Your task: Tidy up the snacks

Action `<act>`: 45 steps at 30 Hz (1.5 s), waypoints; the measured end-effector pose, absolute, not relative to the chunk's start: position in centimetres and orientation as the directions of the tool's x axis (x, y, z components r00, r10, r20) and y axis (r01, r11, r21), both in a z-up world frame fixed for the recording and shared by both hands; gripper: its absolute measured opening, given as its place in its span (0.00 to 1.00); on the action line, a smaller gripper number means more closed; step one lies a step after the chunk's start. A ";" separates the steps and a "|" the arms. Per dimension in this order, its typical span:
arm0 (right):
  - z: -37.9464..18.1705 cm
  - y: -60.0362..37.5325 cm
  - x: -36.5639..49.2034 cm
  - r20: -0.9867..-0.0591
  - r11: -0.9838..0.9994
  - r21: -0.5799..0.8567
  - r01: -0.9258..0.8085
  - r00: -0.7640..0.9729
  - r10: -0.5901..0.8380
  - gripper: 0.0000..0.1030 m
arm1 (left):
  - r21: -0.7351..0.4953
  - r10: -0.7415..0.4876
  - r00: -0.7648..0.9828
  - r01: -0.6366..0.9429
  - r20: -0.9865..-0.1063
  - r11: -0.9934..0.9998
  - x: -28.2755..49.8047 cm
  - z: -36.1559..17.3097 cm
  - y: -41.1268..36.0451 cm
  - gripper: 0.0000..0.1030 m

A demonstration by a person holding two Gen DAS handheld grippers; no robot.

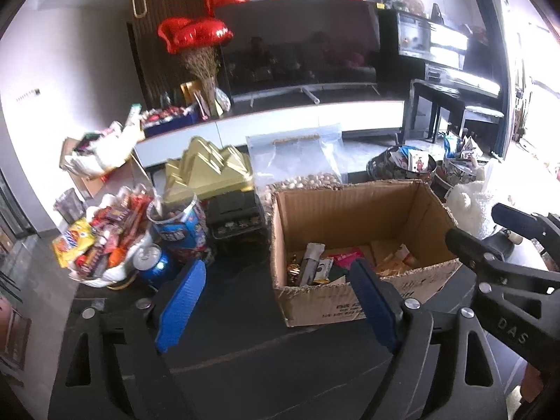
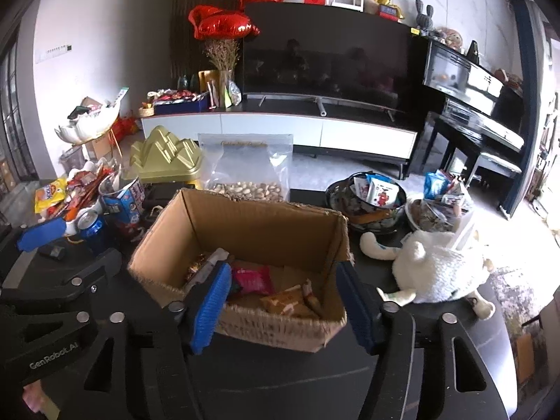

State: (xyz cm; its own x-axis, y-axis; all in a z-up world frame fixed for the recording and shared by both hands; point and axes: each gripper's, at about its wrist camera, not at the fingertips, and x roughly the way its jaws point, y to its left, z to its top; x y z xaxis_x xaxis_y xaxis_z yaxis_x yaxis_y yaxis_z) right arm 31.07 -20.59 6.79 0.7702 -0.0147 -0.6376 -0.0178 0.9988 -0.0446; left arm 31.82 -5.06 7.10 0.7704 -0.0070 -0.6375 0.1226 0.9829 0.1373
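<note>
Both the left gripper (image 1: 280, 294) and right gripper (image 2: 283, 304) gape wide, holding nothing, poised at the cardboard box's (image 2: 273, 325) near rim; bare dark tabletop (image 1: 238, 294) lies left.

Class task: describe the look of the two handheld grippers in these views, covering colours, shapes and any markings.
Both the left gripper and right gripper are matte black, with triangular cut-outs, round silver bolts and ribbed blue pads on the fingers. White lettering reads "GenRobot.AI" on the left; raised letters "DAS" show on the right. No cables visible.
</note>
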 end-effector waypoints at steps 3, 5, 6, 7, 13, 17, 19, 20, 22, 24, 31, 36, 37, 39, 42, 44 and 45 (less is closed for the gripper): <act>7.1 -20.7 29.2 -0.626 0.999 -0.044 -0.007 0.779 -0.022 0.66 | 0.151 0.009 0.792 0.105 -0.610 0.983 30.1 7.8 -4.8 0.86; 7.3 -20.9 27.9 -0.616 0.999 -0.036 0.008 0.787 -0.028 0.70 | 0.139 0.006 0.801 0.096 -0.599 0.986 28.7 8.2 -4.5 0.89; 7.4 -21.1 27.2 -0.611 0.999 -0.030 0.013 0.791 -0.028 0.71 | 0.137 0.007 0.804 0.092 -0.594 0.986 28.3 8.3 -4.4 0.91; 7.5 -21.2 26.3 -0.604 1.000 -0.022 0.019 0.797 -0.028 0.71 | 0.136 0.009 0.810 0.087 -0.586 0.987 27.6 8.4 -4.2 0.93; 7.9 -21.5 22.0 -0.553 0.998 -0.016 0.054 0.831 -0.054 0.78 | 0.142 0.025 0.850 0.059 -0.526 0.988 23.0 8.6 -3.7 1.00; 8.0 -21.4 18.7 -0.506 0.997 -0.023 0.078 0.859 -0.079 0.82 | 0.128 0.010 0.870 0.061 -0.494 0.990 20.0 8.7 -3.0 1.00; 7.9 -21.2 17.2 -0.482 0.996 -0.032 0.083 0.872 -0.088 0.83 | 0.120 -0.002 0.874 0.069 -0.486 0.990 18.9 8.5 -2.8 1.00; 7.9 -21.1 16.6 -0.474 0.996 -0.033 0.082 0.876 -0.088 0.84 | 0.116 -0.008 0.874 0.074 -0.486 0.991 18.2 8.4 -2.7 1.00; 7.8 -21.0 15.6 -0.461 0.996 -0.028 0.080 0.883 -0.084 0.84 | 0.113 -0.018 0.875 0.083 -0.484 0.990 17.3 8.2 -2.7 1.00; 7.7 -20.8 14.2 -0.450 0.997 -0.026 0.071 0.890 -0.076 0.84 | 0.116 -0.023 0.876 0.089 -0.481 0.989 16.3 8.0 -2.6 1.00; 7.5 -20.2 11.3 -0.424 0.998 -0.035 0.060 0.903 -0.069 0.84 | 0.120 -0.005 0.886 0.069 -0.465 0.990 13.1 7.0 -1.7 1.00; 6.9 -19.8 10.0 -0.424 0.999 -0.021 0.042 0.904 -0.047 0.84 | 0.124 0.002 0.887 0.063 -0.462 0.990 11.5 6.5 -1.2 1.00; 6.8 -19.8 9.7 -0.425 0.999 -0.017 0.038 0.904 -0.042 0.84 | 0.127 0.003 0.885 0.063 -0.465 0.990 11.3 6.4 -1.2 1.00; 6.6 -19.6 9.4 -0.427 1.000 -0.010 0.026 0.904 -0.027 0.84 | 0.121 -0.002 0.886 0.065 -0.464 0.990 10.8 6.3 -1.1 1.00; 6.4 -19.4 8.9 -0.428 1.000 -0.013 0.018 0.903 -0.022 0.84 | 0.120 0.002 0.889 0.060 -0.458 0.991 10.5 6.5 -1.0 1.00; 6.4 -19.3 8.6 -0.426 1.000 -0.014 0.019 0.904 -0.023 0.84 | 0.116 0.005 0.893 0.053 -0.450 0.992 10.3 6.6 -0.8 1.00; 6.4 -19.3 8.5 -0.424 1.000 -0.013 0.018 0.905 -0.022 0.84 | 0.115 0.005 0.894 0.052 -0.447 0.992 10.2 6.7 -0.8 1.00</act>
